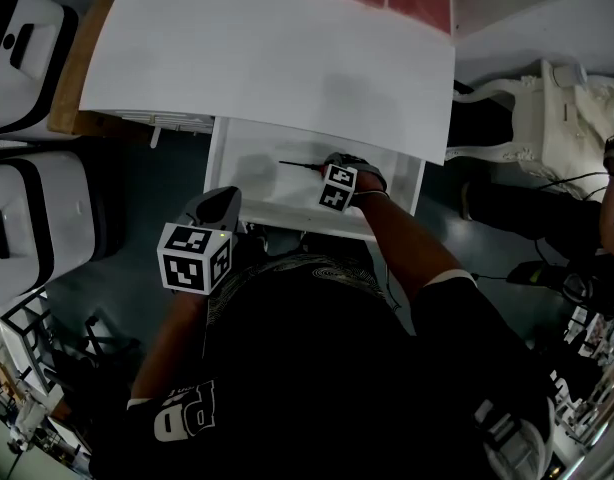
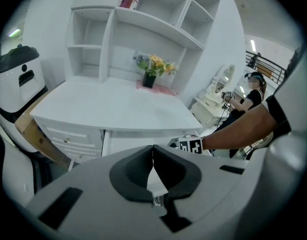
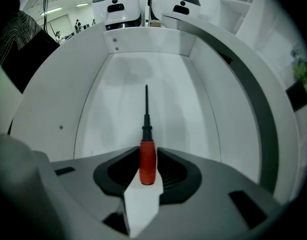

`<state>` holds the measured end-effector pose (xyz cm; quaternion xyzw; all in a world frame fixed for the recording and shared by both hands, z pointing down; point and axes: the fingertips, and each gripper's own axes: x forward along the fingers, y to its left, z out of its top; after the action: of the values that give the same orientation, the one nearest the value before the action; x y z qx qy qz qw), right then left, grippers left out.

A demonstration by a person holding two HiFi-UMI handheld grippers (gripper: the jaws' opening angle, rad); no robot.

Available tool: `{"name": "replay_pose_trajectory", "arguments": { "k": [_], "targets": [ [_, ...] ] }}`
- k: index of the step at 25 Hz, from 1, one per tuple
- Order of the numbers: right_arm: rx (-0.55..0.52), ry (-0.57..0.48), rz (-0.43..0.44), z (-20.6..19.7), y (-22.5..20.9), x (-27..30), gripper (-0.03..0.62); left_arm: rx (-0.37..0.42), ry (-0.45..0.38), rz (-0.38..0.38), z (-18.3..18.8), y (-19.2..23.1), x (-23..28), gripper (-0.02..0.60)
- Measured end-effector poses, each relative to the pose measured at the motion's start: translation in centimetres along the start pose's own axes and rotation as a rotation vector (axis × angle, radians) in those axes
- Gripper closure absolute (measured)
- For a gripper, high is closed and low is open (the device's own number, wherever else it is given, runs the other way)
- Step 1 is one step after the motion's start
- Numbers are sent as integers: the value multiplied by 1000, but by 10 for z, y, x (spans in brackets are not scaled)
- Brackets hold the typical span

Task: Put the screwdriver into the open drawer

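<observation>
Down inside the open drawer (image 1: 249, 173), the right tongs (image 3: 148, 156) point steeply downward and grip the screwdriver (image 3: 146, 129) by its red handle. Its dark shaft runs along the white drawer bottom toward the person's left. The left tongs (image 2: 153, 151) are closed on nothing, tips meeting, near the drawer's front left corner. The drawer sits under the white desk (image 1: 267, 58).
</observation>
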<state>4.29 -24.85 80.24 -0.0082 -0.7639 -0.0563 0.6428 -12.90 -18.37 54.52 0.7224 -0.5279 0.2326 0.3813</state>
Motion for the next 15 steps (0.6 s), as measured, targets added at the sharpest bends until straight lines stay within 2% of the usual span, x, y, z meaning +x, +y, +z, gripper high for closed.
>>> {"name": "replay_pose_trajectory", "arguments": {
  "k": [15],
  "targets": [
    [33, 22, -21, -3, -1, -4, 453, 26, -1, -27, 4, 3, 2, 566]
  ]
}}
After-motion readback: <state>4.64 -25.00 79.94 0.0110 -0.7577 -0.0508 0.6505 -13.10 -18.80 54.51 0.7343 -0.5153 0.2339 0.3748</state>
